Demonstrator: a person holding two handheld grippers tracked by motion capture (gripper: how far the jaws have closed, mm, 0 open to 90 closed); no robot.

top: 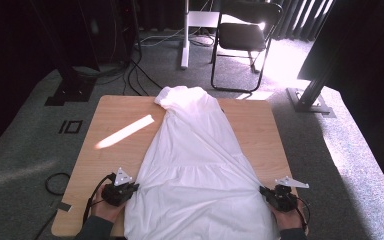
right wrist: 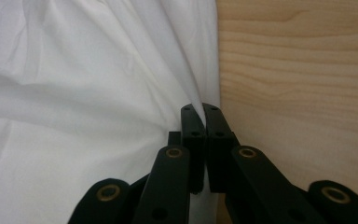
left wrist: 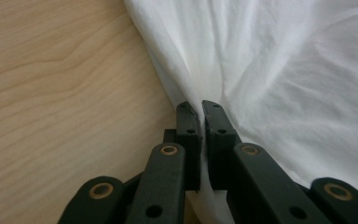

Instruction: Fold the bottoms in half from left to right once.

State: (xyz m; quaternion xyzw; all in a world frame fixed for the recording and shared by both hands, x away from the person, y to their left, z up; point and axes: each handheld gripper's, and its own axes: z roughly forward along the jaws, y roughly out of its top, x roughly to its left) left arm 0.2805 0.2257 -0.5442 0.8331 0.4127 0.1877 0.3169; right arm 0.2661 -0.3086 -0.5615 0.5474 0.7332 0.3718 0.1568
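Observation:
A white dress lies lengthwise on the wooden table, its narrow top toward the far edge and its wide skirt toward me. My left gripper is at the skirt's left edge, shut on a fold of the white cloth, which runs between its jaws; the left gripper pinches it at the tips. My right gripper is at the skirt's right edge. Its jaws are likewise shut on the cloth, and the right gripper grips the very edge of the fabric beside bare wood.
A bright strip of sunlight falls on the table's left half. A black folding chair and a white stand are on the carpet beyond the table. Cables trail on the floor at the far left.

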